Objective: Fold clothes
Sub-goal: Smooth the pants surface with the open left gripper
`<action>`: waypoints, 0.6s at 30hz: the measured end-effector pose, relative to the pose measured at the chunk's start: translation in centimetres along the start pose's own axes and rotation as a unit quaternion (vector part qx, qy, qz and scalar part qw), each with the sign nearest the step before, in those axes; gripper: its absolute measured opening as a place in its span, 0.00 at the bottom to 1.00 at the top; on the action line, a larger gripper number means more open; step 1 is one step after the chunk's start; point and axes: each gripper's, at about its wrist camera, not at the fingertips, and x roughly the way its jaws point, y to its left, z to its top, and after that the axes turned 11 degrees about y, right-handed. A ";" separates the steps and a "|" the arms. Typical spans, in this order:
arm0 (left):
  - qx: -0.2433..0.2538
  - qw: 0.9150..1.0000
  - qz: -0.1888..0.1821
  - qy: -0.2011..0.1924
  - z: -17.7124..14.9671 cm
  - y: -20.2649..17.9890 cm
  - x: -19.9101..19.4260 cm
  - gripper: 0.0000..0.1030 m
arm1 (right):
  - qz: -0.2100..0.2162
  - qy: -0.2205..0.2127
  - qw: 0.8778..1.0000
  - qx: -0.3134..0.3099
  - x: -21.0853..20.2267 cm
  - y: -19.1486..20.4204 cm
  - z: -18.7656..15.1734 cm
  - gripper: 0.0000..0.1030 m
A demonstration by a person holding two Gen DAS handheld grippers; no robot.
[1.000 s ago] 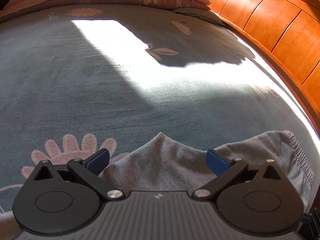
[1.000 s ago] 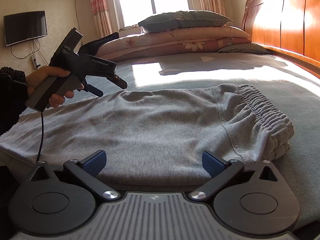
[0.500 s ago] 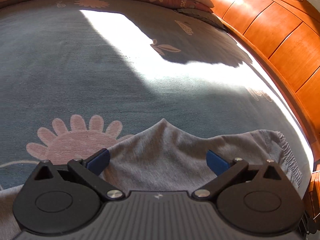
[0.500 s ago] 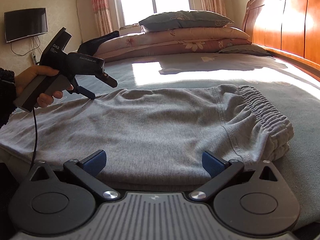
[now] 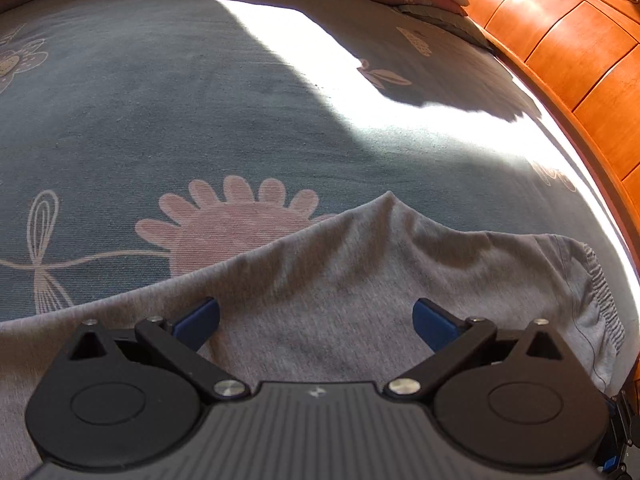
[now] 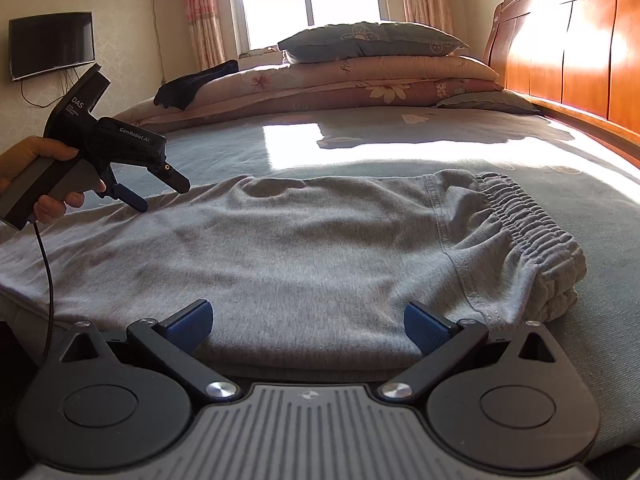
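Grey sweatpants (image 6: 312, 252) lie flat on the bed, folded lengthwise, with the gathered elastic waistband (image 6: 532, 236) at the right. My right gripper (image 6: 308, 326) is open at the near edge of the pants, nothing between its fingers. In the left wrist view the same grey pants (image 5: 340, 280) fill the lower part, the waistband (image 5: 600, 292) at the far right. My left gripper (image 5: 316, 318) is open just above the fabric. In the right wrist view the left gripper (image 6: 156, 188) hovers at the pants' far left edge, held by a hand (image 6: 44, 176).
A blue-grey bedsheet with pink flowers (image 5: 240, 216) covers the bed. An orange wooden headboard (image 6: 580, 48) runs along the right. Stacked quilts and a pillow (image 6: 368, 60) sit at the far end. A wall TV (image 6: 52, 44) hangs at left.
The left gripper has moved leftward and lower along the pants' far edge, so more grey fabric fills its view. The right gripper has stayed put.
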 end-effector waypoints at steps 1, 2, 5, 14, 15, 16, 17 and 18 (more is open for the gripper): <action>0.004 1.000 -0.009 -0.002 -0.5 -0.3 -0.3 0.99 | -0.001 0.000 1.000 -0.001 0.0 0.0 0.0 1.00; 0.012 1.000 -0.024 -0.002 -1.1 -1.0 -0.7 0.99 | -0.002 0.000 1.000 -0.002 0.1 0.1 0.0 1.00; 0.049 0.996 -0.071 0.000 -3.7 -3.9 -1.5 0.99 | -0.003 0.000 1.000 -0.003 0.0 0.1 0.0 1.00; 0.071 0.991 -0.114 0.025 -9.5 -7.6 -0.9 0.99 | -0.009 0.000 1.000 -0.007 0.1 0.3 -0.1 1.00; 0.070 0.991 -0.113 0.025 -9.9 -7.4 -0.8 0.99 | -0.010 0.000 1.000 -0.008 0.2 0.3 -0.1 1.00; 0.071 0.991 -0.115 0.022 -10.3 -7.2 -0.7 0.99 | -0.012 0.001 1.000 -0.009 0.2 0.4 -0.1 1.00; 0.071 0.990 -0.120 0.018 -10.5 -6.9 -0.8 0.99 | -0.013 0.001 1.000 -0.009 0.2 0.4 -0.1 1.00; 0.066 0.990 -0.123 0.018 -10.5 -6.5 -0.9 0.99 | -0.014 0.001 1.000 -0.010 0.3 0.5 -0.1 1.00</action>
